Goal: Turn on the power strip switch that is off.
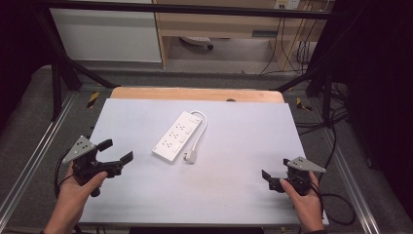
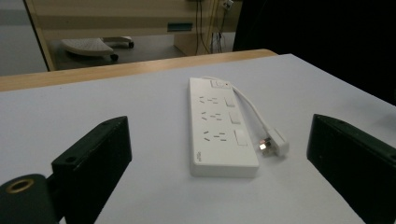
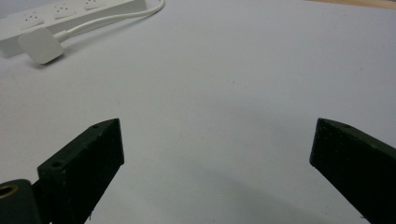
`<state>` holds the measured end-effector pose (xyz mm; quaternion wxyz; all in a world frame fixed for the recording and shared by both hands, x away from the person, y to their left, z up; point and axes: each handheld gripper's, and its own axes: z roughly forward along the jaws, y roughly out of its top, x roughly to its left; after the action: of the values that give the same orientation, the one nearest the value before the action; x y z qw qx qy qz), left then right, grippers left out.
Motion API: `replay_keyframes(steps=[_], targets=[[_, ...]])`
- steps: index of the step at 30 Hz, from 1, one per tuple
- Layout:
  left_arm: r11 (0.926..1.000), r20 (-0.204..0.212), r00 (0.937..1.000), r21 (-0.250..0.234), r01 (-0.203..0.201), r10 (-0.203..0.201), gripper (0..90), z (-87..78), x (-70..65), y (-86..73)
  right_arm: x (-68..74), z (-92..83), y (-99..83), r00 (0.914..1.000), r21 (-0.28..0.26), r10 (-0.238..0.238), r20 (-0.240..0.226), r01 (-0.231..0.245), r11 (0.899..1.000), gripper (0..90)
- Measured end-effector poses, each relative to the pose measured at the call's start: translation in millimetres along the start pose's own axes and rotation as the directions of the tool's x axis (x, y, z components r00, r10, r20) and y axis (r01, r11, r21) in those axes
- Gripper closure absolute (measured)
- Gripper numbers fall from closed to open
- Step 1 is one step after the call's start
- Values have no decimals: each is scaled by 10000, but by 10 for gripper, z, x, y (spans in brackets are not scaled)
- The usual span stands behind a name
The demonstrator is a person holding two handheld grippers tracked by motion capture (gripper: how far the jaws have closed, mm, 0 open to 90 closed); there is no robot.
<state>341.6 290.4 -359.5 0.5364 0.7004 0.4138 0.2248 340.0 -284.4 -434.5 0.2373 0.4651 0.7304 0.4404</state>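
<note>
my left gripper [image 1: 116, 152]: jaws wide, empty, aimed to frame the flat white plastic three-socket power strip [image 2: 218, 127] lying ahead between them | its white plug [image 2: 275, 143] just right of the strip | my right gripper [image 1: 268, 178]: wide open, empty, well apart over bare white table [image 1: 234, 146], kept free for the plug

A white three-socket power strip [image 1: 176, 137] lies mid-desk [image 1: 234, 146], its white flat plug [image 1: 190, 156] just beside its near right end, apparently touching, with left tongs [image 1: 118, 150] and right tongs [image 1: 273, 179] at the near corners.
</note>
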Motion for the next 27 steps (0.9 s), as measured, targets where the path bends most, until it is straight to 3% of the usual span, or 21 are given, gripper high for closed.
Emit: replay_keyframes(steps=[12,21,27], targets=[[9996,73,9998,-188,-207,209,63,142,-78,82,-10,3,-2,10000,-18,53,-17,-53,10000,33],[9998,189,9997,-69,-161,162,63,267,-132,142,-13,-3,0,9999,-42,96,-31,-97,9999,32],[9992,284,9990,152,-363,358,62,358,-178,175,-17,-4,-1,9999,-72,116,-45,-117,9999,31]])
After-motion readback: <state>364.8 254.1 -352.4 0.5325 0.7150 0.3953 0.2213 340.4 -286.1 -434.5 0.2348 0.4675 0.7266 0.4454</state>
